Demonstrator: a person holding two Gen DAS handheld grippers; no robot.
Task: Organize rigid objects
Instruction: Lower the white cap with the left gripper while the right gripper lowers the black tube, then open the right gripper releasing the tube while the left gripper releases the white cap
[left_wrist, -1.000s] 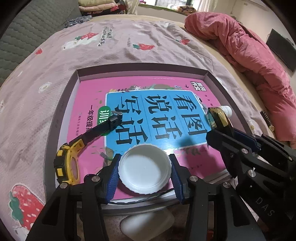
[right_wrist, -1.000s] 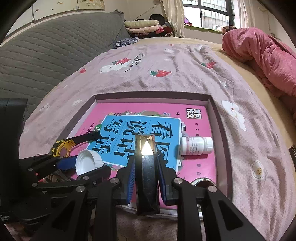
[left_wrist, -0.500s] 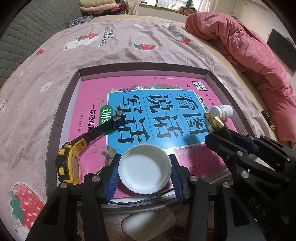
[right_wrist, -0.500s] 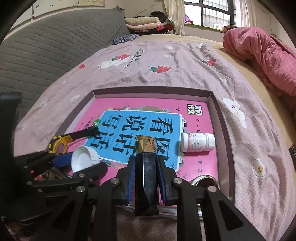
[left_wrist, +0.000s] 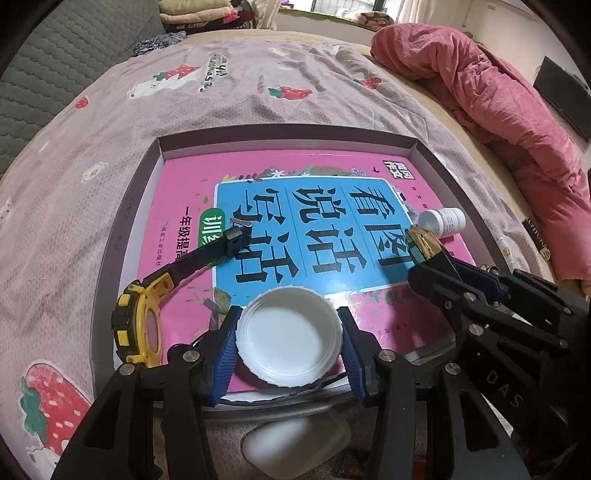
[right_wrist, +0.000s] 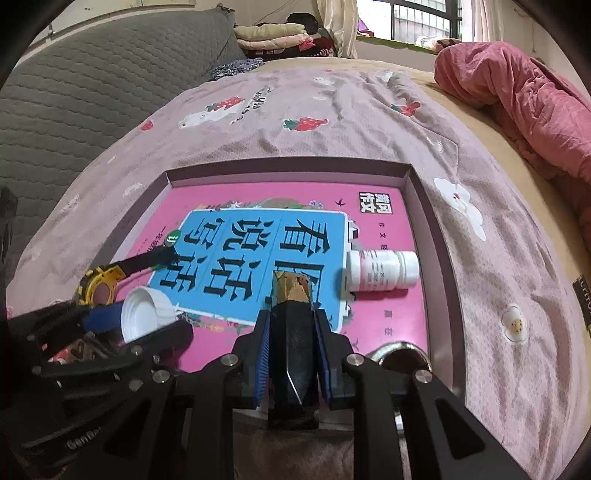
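Over the near edge of the shallow purple cardboard tray (left_wrist: 127, 221), a white ribbed plastic lid (left_wrist: 289, 336) is clamped by the left gripper (left_wrist: 289, 345) and a dark faceted gold-tipped bottle (right_wrist: 292, 332) by the right gripper (right_wrist: 291, 347), evidently for placing inside.

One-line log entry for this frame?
left gripper: shut on white plastic cap | right gripper: shut on black faceted bottle | both over shallow cardboard tray

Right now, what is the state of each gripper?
Left gripper: closed on the white lid.
Right gripper: closed on the dark faceted bottle.
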